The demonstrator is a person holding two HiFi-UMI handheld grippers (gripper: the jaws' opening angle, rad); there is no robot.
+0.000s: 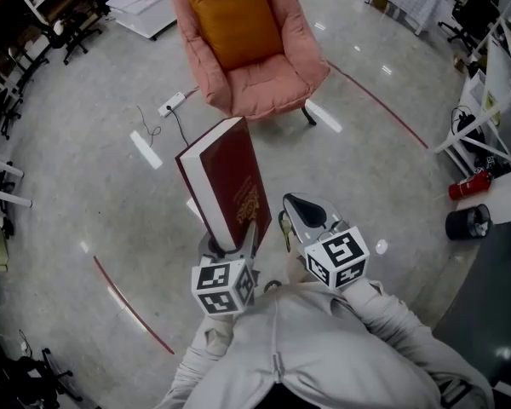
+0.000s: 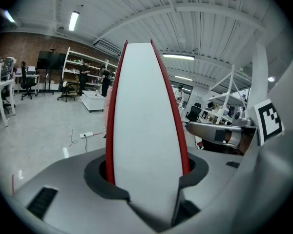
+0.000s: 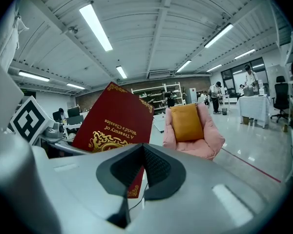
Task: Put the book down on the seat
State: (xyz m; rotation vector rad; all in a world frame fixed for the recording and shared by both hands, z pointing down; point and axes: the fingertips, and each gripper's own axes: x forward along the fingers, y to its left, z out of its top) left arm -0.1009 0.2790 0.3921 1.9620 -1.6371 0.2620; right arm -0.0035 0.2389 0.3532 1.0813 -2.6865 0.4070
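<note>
My left tongs [image 1: 235,245] pinch the red book [image 1: 226,181] by its lower end. It stands up out of them, long axis rising and leaning away from me, page edge towards me. The pink armchair [image 1: 294,32] lies straight ahead across the floor, well apart from the book, with the front edge of its seat [image 1: 268,88] facing me. My right tongs [image 1: 300,220], pressed together and empty, hang just right of the book. I judge the left hand must close that gap, then tip the book flat.

The grey floor [image 1: 77,194] holds a pink armchair [image 1: 272,83], a white power strip [image 1: 172,103], a fire extinguisher [image 1: 468,185] and a black bin [image 1: 468,222].
</note>
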